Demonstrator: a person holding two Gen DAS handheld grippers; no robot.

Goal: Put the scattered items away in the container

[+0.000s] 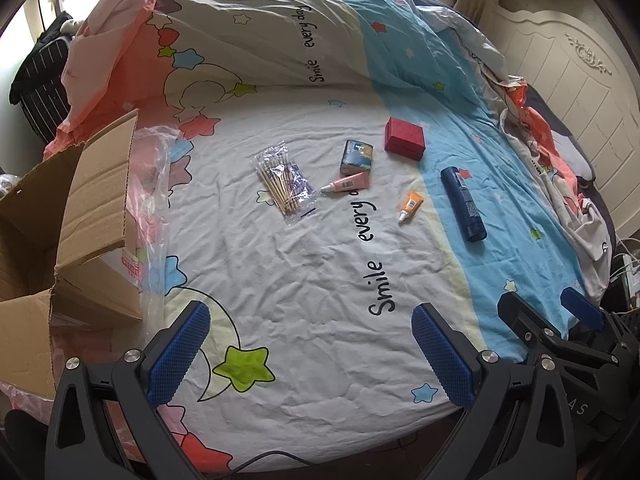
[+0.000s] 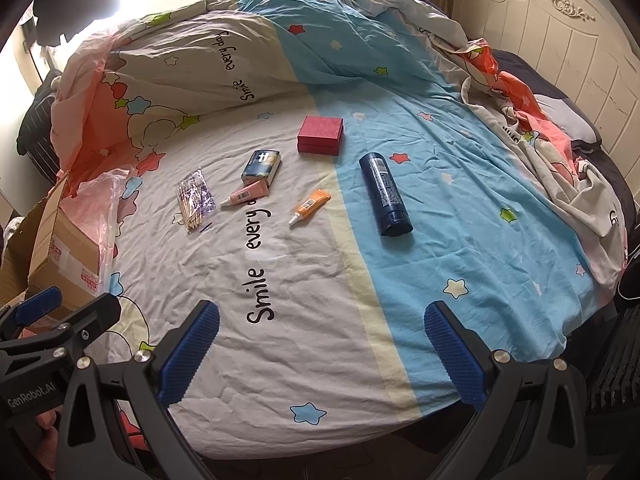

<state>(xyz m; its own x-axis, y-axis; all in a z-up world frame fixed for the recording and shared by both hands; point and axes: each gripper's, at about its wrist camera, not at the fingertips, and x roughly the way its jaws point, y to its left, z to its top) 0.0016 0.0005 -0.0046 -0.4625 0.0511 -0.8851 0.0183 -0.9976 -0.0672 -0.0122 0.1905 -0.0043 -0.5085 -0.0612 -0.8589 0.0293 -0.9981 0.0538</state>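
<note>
Several items lie on the bed sheet: a bag of cotton swabs (image 1: 284, 182) (image 2: 195, 199), a small blue box (image 1: 357, 158) (image 2: 261, 165), a pink tube (image 1: 346, 183) (image 2: 245, 194), an orange tube (image 1: 410, 206) (image 2: 311, 207), a red box (image 1: 404, 138) (image 2: 320, 134) and a dark blue bottle (image 1: 463, 203) (image 2: 385, 193). An open cardboard box (image 1: 60, 232) (image 2: 60, 256) stands at the bed's left edge. My left gripper (image 1: 312, 354) is open and empty above the near sheet; it shows at the lower left of the right wrist view (image 2: 64, 312). My right gripper (image 2: 322, 354) is open and empty; it shows in the left wrist view (image 1: 548, 312).
A clear plastic bag (image 1: 156, 184) (image 2: 106, 200) lies between the cardboard box and the items. A bunched duvet (image 1: 248, 28) (image 2: 192, 60) rises behind them. A white headboard (image 1: 560, 80) (image 2: 560, 40) stands at the right, with crumpled bedding (image 1: 560, 184) (image 2: 540, 152) before it.
</note>
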